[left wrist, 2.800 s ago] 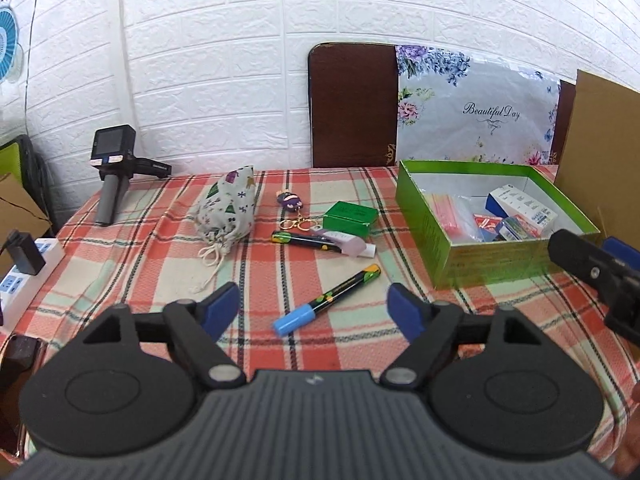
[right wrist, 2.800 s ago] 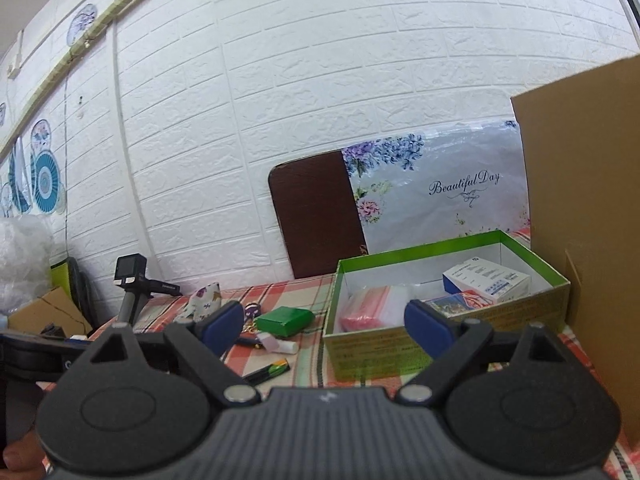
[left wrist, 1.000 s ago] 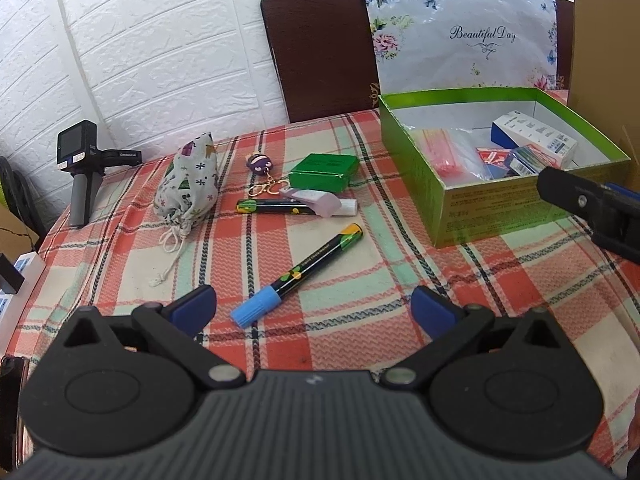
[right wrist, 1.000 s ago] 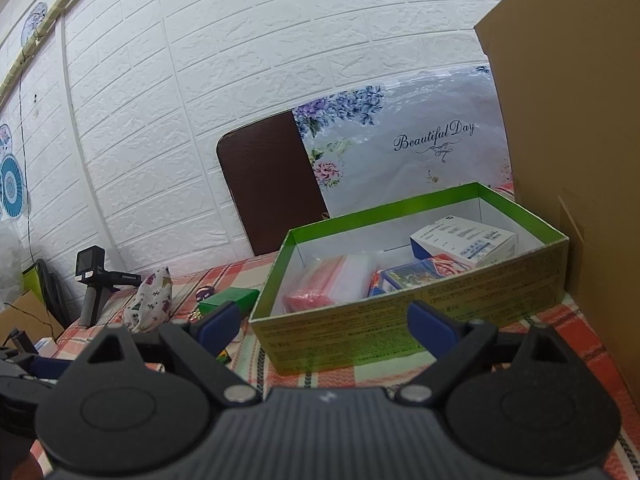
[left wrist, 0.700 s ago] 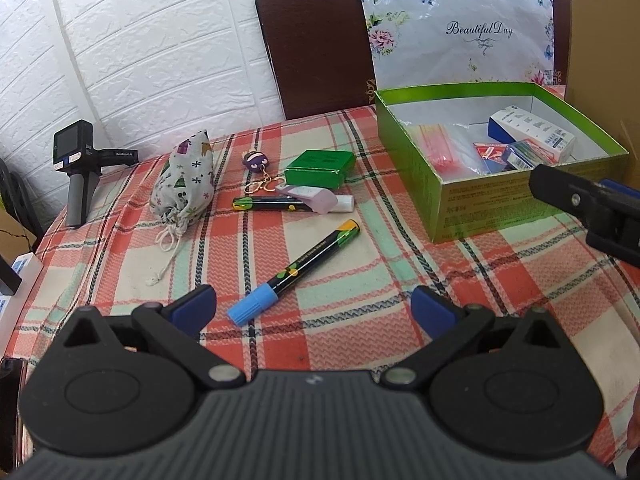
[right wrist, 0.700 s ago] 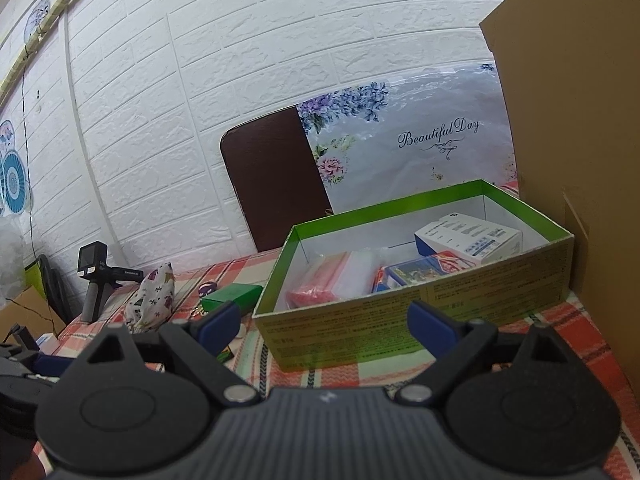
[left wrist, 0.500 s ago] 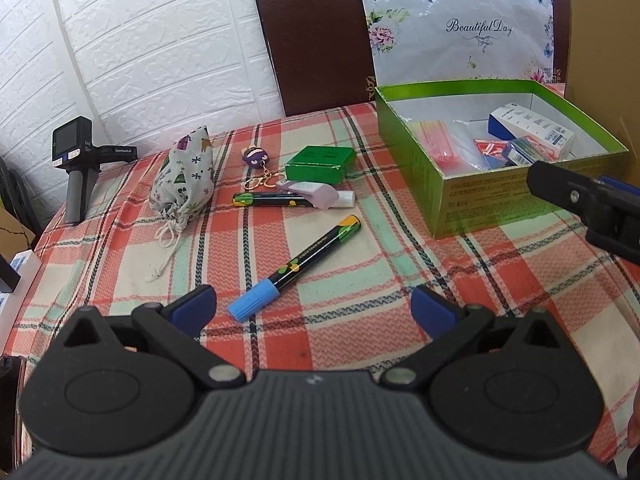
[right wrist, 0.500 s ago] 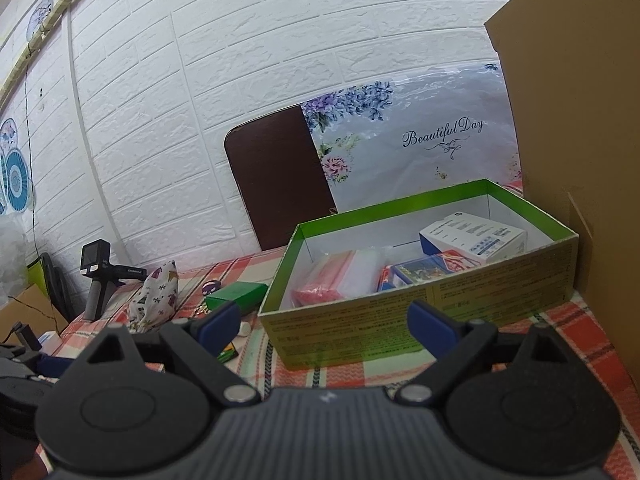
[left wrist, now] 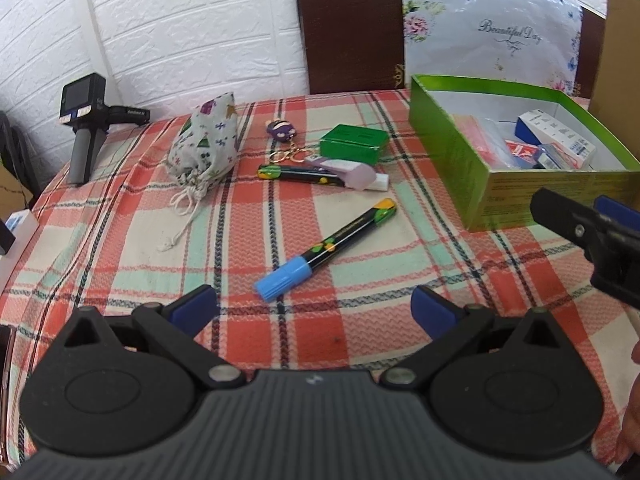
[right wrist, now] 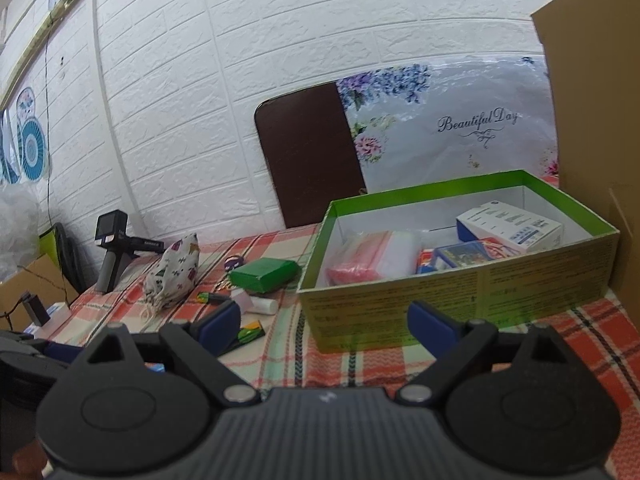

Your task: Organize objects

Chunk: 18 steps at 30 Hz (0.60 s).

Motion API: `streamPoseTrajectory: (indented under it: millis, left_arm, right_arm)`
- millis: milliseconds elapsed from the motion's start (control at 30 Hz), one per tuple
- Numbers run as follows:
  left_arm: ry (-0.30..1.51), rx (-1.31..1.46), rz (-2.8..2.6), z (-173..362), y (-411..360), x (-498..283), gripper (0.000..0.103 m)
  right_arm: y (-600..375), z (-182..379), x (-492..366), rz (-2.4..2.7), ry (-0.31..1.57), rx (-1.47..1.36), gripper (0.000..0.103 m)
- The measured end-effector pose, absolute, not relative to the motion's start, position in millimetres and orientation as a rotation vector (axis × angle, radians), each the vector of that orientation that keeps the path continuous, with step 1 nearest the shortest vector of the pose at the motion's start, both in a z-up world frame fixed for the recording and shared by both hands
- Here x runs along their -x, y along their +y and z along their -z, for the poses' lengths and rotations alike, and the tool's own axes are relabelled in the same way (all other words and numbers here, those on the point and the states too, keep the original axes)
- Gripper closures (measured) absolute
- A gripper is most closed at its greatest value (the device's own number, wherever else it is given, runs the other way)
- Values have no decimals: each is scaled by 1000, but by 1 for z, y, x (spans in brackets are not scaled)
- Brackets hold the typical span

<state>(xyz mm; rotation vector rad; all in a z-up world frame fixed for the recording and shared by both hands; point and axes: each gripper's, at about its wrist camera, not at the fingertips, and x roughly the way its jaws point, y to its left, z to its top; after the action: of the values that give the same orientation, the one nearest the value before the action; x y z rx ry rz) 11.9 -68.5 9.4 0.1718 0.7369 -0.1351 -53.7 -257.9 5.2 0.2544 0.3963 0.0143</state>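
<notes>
A blue-capped black marker (left wrist: 326, 245) lies on the plaid tablecloth just beyond my open, empty left gripper (left wrist: 314, 308). Behind it lie a second marker (left wrist: 298, 174), a lilac tube (left wrist: 354, 172), a small green box (left wrist: 354, 144), a purple keychain (left wrist: 285, 136) and a patterned drawstring pouch (left wrist: 206, 144). An open green box (left wrist: 472, 152) at the right holds packets and cartons. My right gripper (right wrist: 324, 326) is open and empty, in front of the green box (right wrist: 460, 292); it shows at the left wrist view's right edge (left wrist: 592, 228).
A black handheld camera (left wrist: 86, 120) stands at the table's back left. A brown chair back (left wrist: 348, 24) and floral bag (left wrist: 488, 28) stand behind the table. A cardboard sheet (right wrist: 596, 120) rises right of the green box. A power strip (left wrist: 16, 228) lies at the left edge.
My left gripper has dropped and tilted toward the blue-capped marker. My right gripper has shifted left, so more of the table objects show. Both stay open.
</notes>
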Motion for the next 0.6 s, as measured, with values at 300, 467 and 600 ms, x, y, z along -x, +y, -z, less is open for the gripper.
streamPoseTrajectory:
  millis: [300, 467, 600]
  left_arm:
    - [769, -2, 53, 1, 15, -38, 0]
    - [750, 79, 92, -2, 37, -46, 3]
    - [731, 69, 216, -2, 30, -57, 13]
  right_arm:
    - [-204, 10, 28, -217, 529, -125, 8]
    - [-169, 25, 4, -333, 624, -5, 7]
    - [-161, 28, -8, -359, 663, 35, 7]
